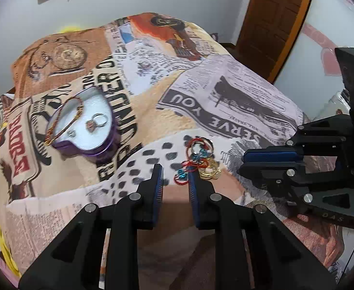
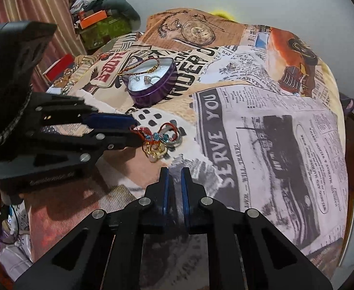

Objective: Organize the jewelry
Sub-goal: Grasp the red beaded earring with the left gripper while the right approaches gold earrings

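A purple heart-shaped tin (image 1: pixel 105 148) (image 2: pixel 163 88) sits on the bed; it holds a gold-and-red chain, a ring and small studs. A pile of jewelry (image 1: pixel 199 160) (image 2: pixel 160 139) with red thread, blue beads, silver rings and gold pieces lies on the spotted patch of the blanket. My left gripper (image 1: pixel 175 172) (image 2: pixel 134 129) is open with its tips right at the near edge of the pile; whether it touches the red thread I cannot tell. My right gripper (image 2: pixel 174 172) (image 1: pixel 243 163) is nearly closed, empty, a little short of the pile.
A newspaper-print blanket (image 1: pixel 225 101) (image 2: pixel 261 120) covers the bed. A wooden door (image 1: pixel 273 19) stands behind at the right. Boxes and clutter (image 2: pixel 97 21) sit by the curtain at the far left. The bed edge drops off near both grippers.
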The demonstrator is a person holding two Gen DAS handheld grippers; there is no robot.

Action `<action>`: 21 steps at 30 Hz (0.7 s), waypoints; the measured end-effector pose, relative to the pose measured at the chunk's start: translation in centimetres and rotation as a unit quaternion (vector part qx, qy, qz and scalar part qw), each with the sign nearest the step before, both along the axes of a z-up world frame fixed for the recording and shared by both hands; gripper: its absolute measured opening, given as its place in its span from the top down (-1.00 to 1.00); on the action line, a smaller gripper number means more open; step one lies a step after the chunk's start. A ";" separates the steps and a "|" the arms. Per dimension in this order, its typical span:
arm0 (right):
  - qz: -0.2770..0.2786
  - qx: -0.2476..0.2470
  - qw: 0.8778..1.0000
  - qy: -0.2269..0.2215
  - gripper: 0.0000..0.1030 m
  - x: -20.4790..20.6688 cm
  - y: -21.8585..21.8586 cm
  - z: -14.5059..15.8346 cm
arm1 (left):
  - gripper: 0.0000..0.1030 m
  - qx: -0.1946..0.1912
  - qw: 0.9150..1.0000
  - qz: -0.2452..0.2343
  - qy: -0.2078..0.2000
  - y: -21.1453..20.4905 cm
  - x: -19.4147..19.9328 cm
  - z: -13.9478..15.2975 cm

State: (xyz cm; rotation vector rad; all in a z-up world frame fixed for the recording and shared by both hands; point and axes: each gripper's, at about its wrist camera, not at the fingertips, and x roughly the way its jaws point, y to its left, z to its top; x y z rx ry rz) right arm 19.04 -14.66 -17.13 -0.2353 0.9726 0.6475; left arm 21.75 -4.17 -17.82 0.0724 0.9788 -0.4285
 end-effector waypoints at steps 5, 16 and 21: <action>-0.002 0.005 1.000 0.008 0.78 -0.1 -0.4 0.1 | 0.62 0.002 1.000 -0.021 0.000 -1.1 0.1 -0.1; 0.000 0.014 1.000 0.024 0.42 0.0 0.1 0.1 | 0.89 -0.055 0.998 0.021 -0.009 1.4 -0.5 0.7; 0.001 0.012 1.000 0.020 0.37 0.0 0.6 0.2 | 0.89 -0.072 0.996 0.043 -0.030 3.5 -1.2 2.4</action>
